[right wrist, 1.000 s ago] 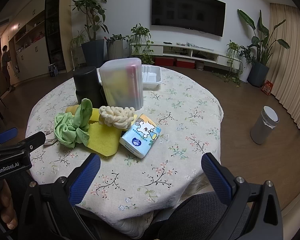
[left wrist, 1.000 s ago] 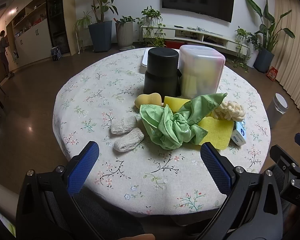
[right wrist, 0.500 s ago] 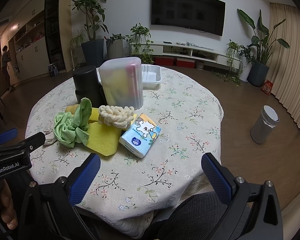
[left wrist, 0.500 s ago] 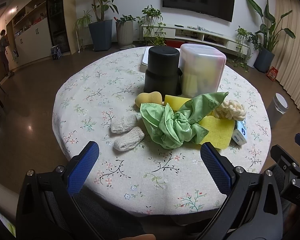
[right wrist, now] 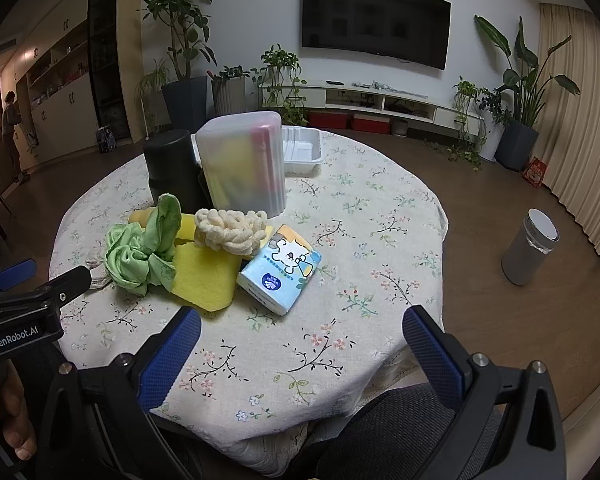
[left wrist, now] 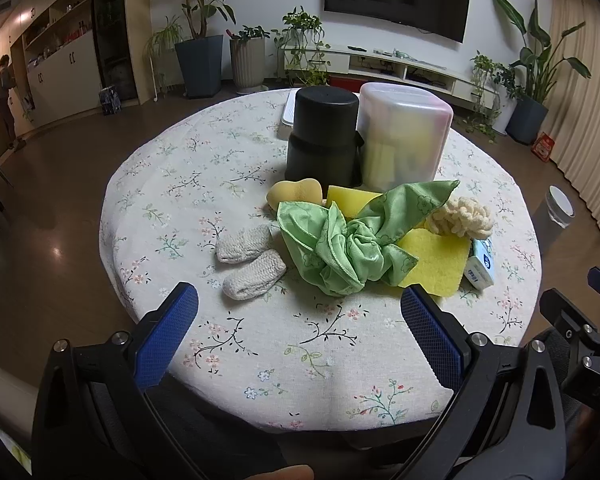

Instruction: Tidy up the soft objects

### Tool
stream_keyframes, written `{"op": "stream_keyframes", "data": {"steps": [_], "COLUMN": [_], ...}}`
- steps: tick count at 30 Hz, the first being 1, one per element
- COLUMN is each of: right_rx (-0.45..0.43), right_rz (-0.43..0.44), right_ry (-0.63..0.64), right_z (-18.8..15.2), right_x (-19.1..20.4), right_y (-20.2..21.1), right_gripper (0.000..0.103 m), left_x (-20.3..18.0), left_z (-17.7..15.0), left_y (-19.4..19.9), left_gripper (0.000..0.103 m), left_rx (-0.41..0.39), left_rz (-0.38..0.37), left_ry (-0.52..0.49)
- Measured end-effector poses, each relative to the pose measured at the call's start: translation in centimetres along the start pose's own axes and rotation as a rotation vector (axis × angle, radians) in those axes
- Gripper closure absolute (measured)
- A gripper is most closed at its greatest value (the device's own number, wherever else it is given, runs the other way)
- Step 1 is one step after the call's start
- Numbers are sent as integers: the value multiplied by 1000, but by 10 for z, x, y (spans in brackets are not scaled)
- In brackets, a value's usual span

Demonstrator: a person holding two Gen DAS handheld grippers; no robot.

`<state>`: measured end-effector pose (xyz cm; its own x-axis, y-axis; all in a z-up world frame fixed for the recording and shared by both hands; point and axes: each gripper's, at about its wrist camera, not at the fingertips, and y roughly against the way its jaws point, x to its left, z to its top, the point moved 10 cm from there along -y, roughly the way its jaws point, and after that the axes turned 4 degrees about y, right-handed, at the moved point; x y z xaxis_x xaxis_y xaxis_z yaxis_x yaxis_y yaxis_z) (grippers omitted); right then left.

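A pile of soft things lies mid-table: a green cloth [left wrist: 348, 240] [right wrist: 140, 252] on a yellow sponge sheet [left wrist: 436, 260] [right wrist: 204, 276], two grey knitted socks [left wrist: 252, 260], a heart-shaped yellow sponge [left wrist: 296, 194], a cream knotted yarn ball [left wrist: 460, 218] [right wrist: 230, 232] and a blue tissue pack [left wrist: 480, 266] [right wrist: 280, 272]. My left gripper [left wrist: 300, 344] is open and empty at the near table edge, in front of the socks and cloth. My right gripper [right wrist: 300, 352] is open and empty, in front of the tissue pack.
A black canister [left wrist: 322, 136] [right wrist: 170, 168] and a translucent lidded box [left wrist: 404, 136] [right wrist: 244, 164] stand behind the pile. A white tray [right wrist: 302, 150] sits at the table's far side. The round table [left wrist: 180, 184] has a floral cloth. A grey bin [right wrist: 532, 246] stands on the floor right.
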<state>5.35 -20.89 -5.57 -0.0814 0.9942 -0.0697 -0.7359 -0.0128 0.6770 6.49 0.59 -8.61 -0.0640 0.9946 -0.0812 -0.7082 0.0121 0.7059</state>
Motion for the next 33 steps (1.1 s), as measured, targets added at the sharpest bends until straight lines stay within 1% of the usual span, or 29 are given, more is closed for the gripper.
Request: {"op": "stream_keyframes", "data": {"steps": [4, 6, 9, 14, 18, 21, 23, 25, 30, 33], "right_rx": [3, 11, 27, 53, 72, 107, 138, 170, 241, 264], "right_rz": [0, 3, 14, 29, 67, 93, 113, 151, 220, 257], "right_ry": [-2, -8, -20, -32, -53, -45, -40, -58, -113, -151], "right_z": [-3, 3, 2, 1, 2, 3, 3, 4, 3, 5], "right_x": [-1, -4, -4, -9, -15, -14, -12, -8, 0, 2], "right_y": [0, -4, -8, -16, -28, -45, -58, -71, -97, -109], "right_gripper": [0, 0, 0, 0, 0, 0, 2, 3, 3, 3], "left_x": [-4, -4, -5, 1, 13, 24, 26, 25, 15, 19], "left_z": [-4, -2, -5, -12, -20, -18, -14, -9, -4, -4], "left_y": [-5, -9, -12, -25, -35, -45, -48, -49, -60, -70], "left_gripper": [0, 0, 0, 0, 1, 1, 1, 1, 1, 1], "left_rx": [8, 19, 32, 77, 115, 129, 128, 123, 156, 168], "left_rz": [-5, -14, -24, -40, -44, -25, -52, -72, -137, -133], "left_ry": [0, 1, -1, -20, -33, -53, -47, -37, -20, -7]}}
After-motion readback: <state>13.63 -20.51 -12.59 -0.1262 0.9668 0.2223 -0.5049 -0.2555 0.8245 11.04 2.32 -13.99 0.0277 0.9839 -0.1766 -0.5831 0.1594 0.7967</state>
